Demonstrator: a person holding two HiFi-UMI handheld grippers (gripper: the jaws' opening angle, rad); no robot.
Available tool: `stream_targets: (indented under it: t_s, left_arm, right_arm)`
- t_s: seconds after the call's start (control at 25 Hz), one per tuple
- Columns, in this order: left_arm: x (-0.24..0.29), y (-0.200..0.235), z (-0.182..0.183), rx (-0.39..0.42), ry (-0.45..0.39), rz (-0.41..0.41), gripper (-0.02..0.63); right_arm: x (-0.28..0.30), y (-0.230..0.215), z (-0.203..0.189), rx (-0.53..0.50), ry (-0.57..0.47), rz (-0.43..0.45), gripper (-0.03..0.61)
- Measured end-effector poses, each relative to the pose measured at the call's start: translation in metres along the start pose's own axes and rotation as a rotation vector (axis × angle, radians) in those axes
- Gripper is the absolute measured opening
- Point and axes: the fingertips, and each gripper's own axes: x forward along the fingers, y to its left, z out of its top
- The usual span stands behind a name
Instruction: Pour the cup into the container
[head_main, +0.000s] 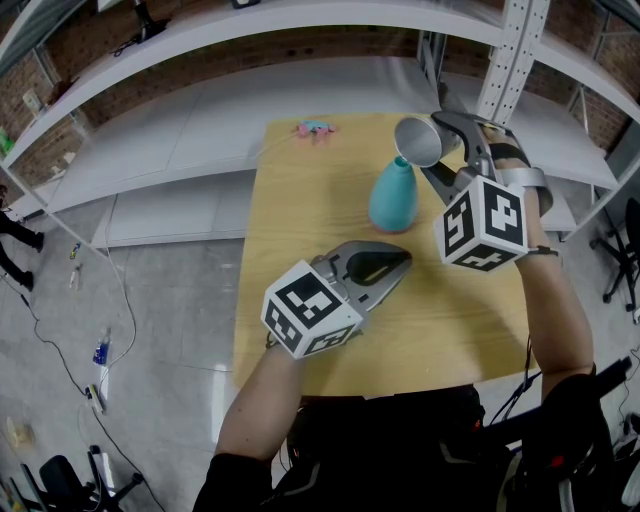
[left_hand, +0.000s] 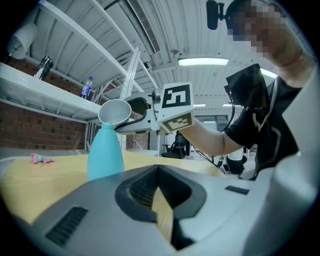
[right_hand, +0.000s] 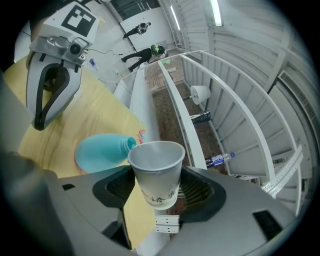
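White paper cup (head_main: 418, 141) (tipped sideways), rim at the neck of the upright teal container (head_main: 394, 196).

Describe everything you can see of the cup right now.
The cup is a white paper cup, tapered, with small dark print near its base. The right gripper clamps its lower body between both jaws. It is tipped well over, mouth toward the teal container, rim right above the narrow neck; whether they touch is unclear. Its inside looks bare, with nothing visibly pouring.
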Motion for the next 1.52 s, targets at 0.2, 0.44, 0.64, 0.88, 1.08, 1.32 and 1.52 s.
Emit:
stream_targets:
  t_s: [0.2, 0.44, 0.64, 0.88, 1.08, 1.32, 1.52]
  left_arm:
    - [-0.001, 0.001, 0.001, -0.002, 0.001, 0.000, -0.009]
    - [-0.001, 0.002, 0.000, -0.001, 0.000, 0.000, -0.008]
    - [-0.002, 0.002, 0.000, -0.002, 0.000, 0.000, -0.008]
    - [-0.002, 0.002, 0.000, -0.002, 0.001, -0.001, -0.009]
    - [-0.004, 0.002, 0.000, -0.002, 0.000, 0.000, -0.009]
    - [-0.004, 0.002, 0.000, -0.003, 0.001, 0.002, -0.009]
    - [-0.004, 0.003, 0.000, -0.003, 0.004, 0.002, -0.009]
  right_arm:
    - [0.001, -0.001, 0.002, -0.005, 0.000, -0.006, 0.289]
    - [0.002, 0.002, -0.001, 0.076, -0.015, 0.016, 0.290]
    - [0.003, 0.007, -0.006, 0.254, -0.059, 0.060, 0.290]
    - [0.003, 0.015, -0.022, 0.582, -0.133, 0.150, 0.290]
    - [-0.002, 0.026, -0.055, 0.865, -0.165, 0.222, 0.290]
    - [-0.007, 0.049, -0.108, 1.091, -0.119, 0.265, 0.290]
    - [-0.010, 0.066, -0.138, 1.197, -0.082, 0.267, 0.290]
